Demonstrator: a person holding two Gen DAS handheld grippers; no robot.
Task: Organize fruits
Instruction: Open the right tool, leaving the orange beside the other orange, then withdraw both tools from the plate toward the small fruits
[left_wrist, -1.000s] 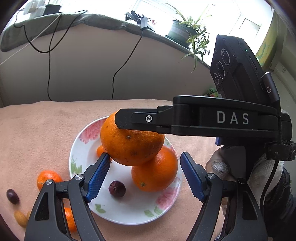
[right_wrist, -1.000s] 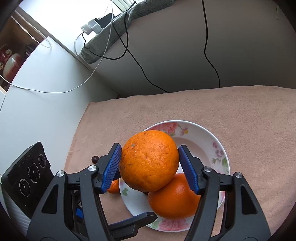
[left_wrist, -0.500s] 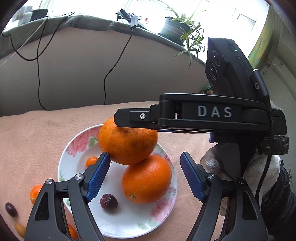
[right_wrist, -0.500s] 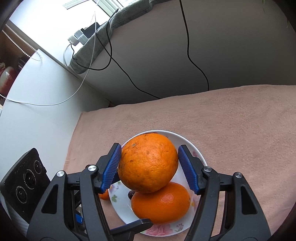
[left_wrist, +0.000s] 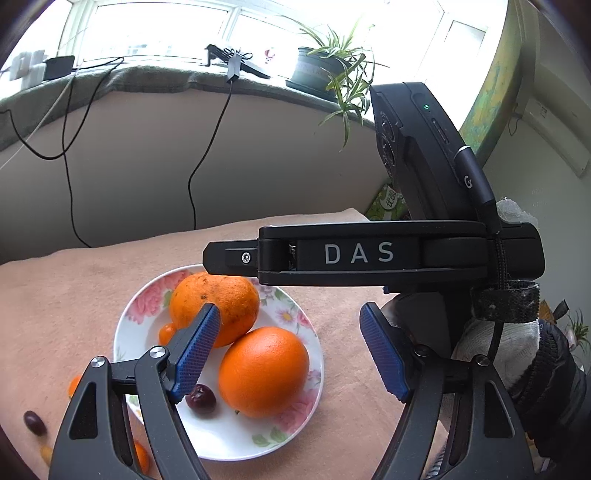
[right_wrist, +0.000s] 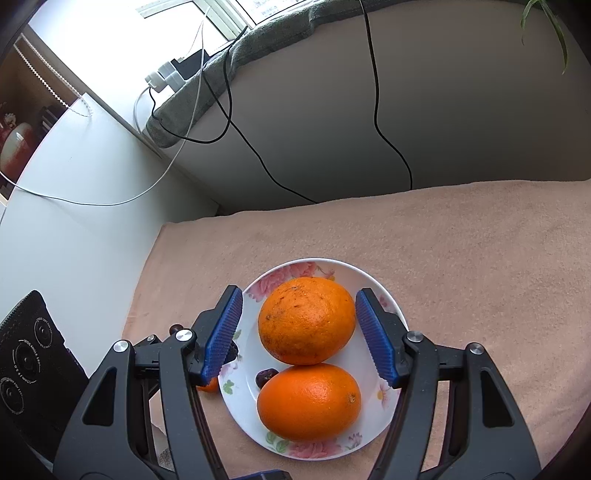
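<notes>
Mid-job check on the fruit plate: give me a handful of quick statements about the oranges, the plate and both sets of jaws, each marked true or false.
1. Two oranges sit on the floral plate. True: the speckled orange and the smooth orange both rest there.
2. The right gripper is clamped on the speckled orange. False: its jaws stand open, with a gap on each side of the fruit.
3. The left gripper holds nothing. True: its jaws are open.
4. The plate holds only oranges. False: a dark red fruit and a small orange fruit lie on it too.
5. All fruit is on the plate. False: a dark fruit lies on the cloth.
</notes>
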